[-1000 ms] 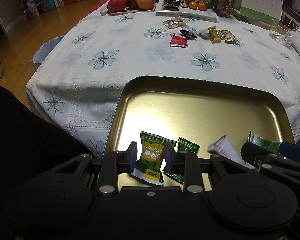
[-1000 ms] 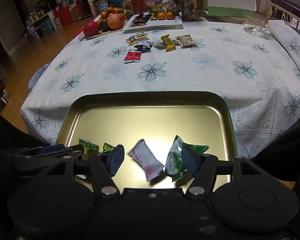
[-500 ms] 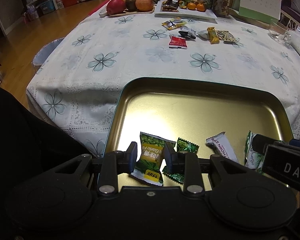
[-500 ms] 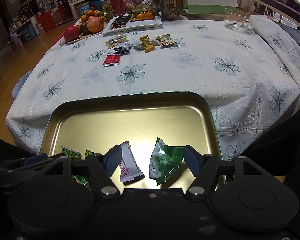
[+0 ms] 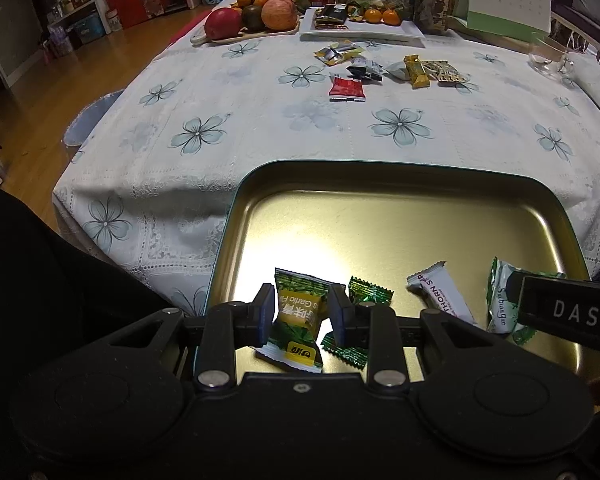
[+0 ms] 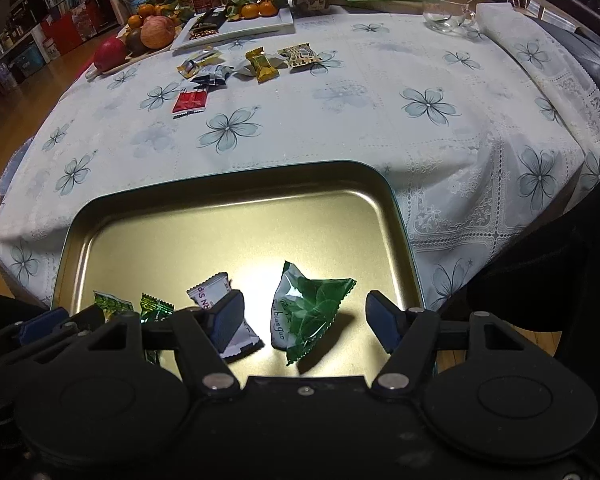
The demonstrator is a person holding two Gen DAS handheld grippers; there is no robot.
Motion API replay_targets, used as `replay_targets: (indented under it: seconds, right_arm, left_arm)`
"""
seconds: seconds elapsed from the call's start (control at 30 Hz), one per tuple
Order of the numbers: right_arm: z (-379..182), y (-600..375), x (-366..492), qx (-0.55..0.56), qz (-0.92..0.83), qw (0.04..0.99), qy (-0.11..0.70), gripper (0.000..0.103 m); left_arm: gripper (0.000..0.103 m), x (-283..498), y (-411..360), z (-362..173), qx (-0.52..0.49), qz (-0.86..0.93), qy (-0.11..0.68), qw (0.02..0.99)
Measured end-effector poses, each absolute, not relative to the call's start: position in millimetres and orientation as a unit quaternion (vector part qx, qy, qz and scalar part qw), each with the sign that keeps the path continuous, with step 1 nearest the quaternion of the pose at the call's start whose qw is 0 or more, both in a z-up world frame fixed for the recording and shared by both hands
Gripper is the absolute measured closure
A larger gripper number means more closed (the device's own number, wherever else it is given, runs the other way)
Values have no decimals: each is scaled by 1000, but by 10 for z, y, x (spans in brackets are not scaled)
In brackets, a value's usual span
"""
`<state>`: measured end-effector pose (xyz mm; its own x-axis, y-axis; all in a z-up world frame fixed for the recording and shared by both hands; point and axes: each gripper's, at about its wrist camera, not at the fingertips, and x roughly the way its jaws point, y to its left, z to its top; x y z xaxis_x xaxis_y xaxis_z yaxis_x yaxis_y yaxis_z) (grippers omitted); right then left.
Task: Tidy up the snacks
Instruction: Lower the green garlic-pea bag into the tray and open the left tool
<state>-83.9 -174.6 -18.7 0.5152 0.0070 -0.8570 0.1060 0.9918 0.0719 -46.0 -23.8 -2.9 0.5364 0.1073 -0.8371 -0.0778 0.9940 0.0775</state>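
Left wrist view: the left claw (image 5: 300,314) hangs low over the near edge of the gold tray (image 5: 420,184), its pads pressed against a green and yellow packet (image 5: 296,320), though the camera body hides the packet's lower edge. Just right of it lies a small green candy (image 5: 366,292), partly behind one finger, then a white bar (image 5: 440,296) and a green leaf-print pouch (image 5: 500,304), half covered by the other tool's dark housing.

In the right wrist view, the right claw (image 6: 308,320) stands with its jaws apart, touching nothing; the leaf-print pouch (image 6: 312,312) lies on the tray between them, while the white bar (image 6: 212,296) is cut across by the left finger.

Beyond the tray, on the flowered cloth of the counter (image 6: 340,120), a red packet (image 6: 190,102) lies nearest, then a loose cluster of yellow, black and patterned wrappers (image 6: 260,64), too small to read. At the far edge sit a fruit board (image 5: 256,20), a white plate (image 5: 364,32) and probably a glass bowl (image 6: 446,18).
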Motion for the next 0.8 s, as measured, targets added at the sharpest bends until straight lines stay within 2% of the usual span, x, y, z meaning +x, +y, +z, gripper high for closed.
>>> replay_targets:
  seconds: [0.8]
  right_arm:
    - [-260, -1752, -797, 54, -45, 859, 508, 33]
  left_arm:
    - [65, -466, -256, -52, 21, 51, 483, 874]
